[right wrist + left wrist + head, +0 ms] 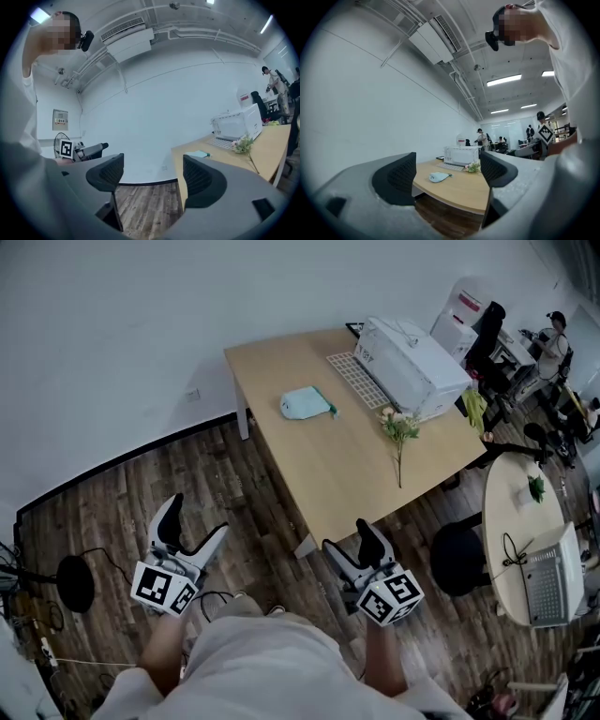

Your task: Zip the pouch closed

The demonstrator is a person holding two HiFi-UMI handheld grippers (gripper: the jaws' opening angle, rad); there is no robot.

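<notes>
Where plank floor (122,512) spreads, a wooden desk (349,470) bears the pouch (304,404).

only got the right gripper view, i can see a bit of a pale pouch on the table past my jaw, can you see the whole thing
observer: yes, the head view shows the whole pouch lying flat on the table, with a dark green tab at the end nearer the keyboard
operator: is the left gripper holding anything
observer: no, the left gripper view shows the left gripper with its jaws apart and nothing between them
operator: where am i relative to the table
observer: from above, the right gripper shows just short of the table's near edge, close to its near corner and well away from the pouch
</notes>
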